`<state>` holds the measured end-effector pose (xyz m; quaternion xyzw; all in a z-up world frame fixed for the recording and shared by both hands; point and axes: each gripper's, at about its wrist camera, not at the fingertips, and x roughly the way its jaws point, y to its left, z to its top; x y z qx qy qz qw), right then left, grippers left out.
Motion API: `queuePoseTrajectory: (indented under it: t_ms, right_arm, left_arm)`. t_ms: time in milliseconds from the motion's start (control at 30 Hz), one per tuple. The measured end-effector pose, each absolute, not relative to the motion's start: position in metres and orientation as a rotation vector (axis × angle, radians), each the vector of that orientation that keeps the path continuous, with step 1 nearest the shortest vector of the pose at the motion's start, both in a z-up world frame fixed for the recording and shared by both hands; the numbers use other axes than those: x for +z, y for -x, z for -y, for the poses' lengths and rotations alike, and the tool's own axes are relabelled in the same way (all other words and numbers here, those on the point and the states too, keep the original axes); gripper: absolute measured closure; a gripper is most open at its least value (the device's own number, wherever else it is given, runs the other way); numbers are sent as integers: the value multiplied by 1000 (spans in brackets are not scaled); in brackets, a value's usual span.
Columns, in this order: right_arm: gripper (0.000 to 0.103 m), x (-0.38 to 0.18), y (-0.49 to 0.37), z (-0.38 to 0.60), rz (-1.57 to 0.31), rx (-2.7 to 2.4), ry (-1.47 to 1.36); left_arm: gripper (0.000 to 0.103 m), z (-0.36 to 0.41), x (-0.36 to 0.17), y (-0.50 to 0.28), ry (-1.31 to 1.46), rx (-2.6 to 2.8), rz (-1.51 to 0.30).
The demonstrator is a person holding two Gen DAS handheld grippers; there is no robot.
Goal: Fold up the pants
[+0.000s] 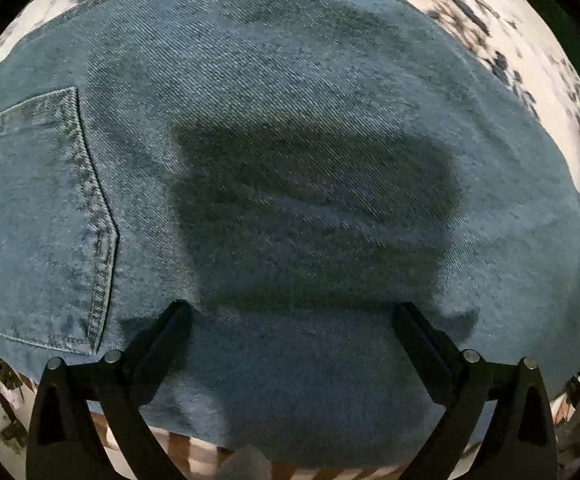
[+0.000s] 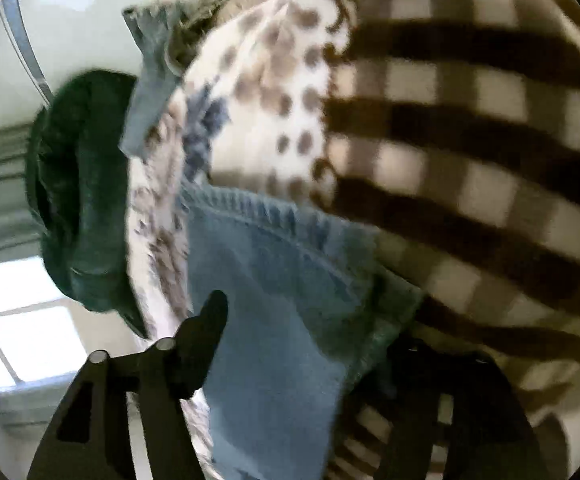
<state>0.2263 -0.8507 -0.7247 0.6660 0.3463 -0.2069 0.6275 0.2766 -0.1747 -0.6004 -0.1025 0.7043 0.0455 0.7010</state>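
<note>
Blue denim pants lie flat and fill the left wrist view, with a back pocket at the left. My left gripper is open, its fingers wide apart just above the denim, holding nothing; its shadow falls on the cloth. In the blurred right wrist view, a hemmed edge of the denim runs between the fingers of my right gripper. The left finger shows beside the cloth; the right finger is hidden behind it. I cannot tell whether the jaws are closed on it.
The pants rest on a white spotted and floral bedcover, also in the right wrist view. A brown and white checked blanket lies alongside. A dark green garment and a window show at the left.
</note>
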Motion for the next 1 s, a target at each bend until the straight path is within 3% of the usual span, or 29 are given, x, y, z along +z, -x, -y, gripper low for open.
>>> queuePoseTrajectory:
  t_ms: [33,67,100,133,233,367,500,633,767,1000]
  right_arm:
    - [35,-726,-231,850,-784,-475,-1510]
    - [42,-724,-234,849,-783,-477,-1492]
    - [56,-724,-241,847,-797,-488,-1452]
    - [90,-721,-248,846,-821,-507,-1410]
    - [91,-707,-263,840,-836,-529,-1334]
    - [91,-625,-292,803,-830,-474,-1078]
    - [92,-545,-339,732,-831,-335,-816]
    - [92,-506,-365,640,-868,-175,-636]
    - [92,-518,-391,524,-961,-4,-487]
    - [92,-640,-400,333,-1219,194,-265]
  left_arm:
    - [0,176,-601,-277,231,116,-1566]
    - [0,179,-601,-276,238,126,-1563]
    - [0,180,-600,-275,245,138,-1560]
    - [0,181,-600,-276,243,139,-1564]
    - [0,180,-593,-278,250,122,-1593]
    - [0,165,-567,-271,370,99,-1563]
    - [0,147,-536,-263,391,92,-1495]
    - [0,108,-511,-259,432,85,-1440]
    - [0,58,-496,-266,496,114,-1408]
    - [0,-13,-502,-237,515,165,-1399]
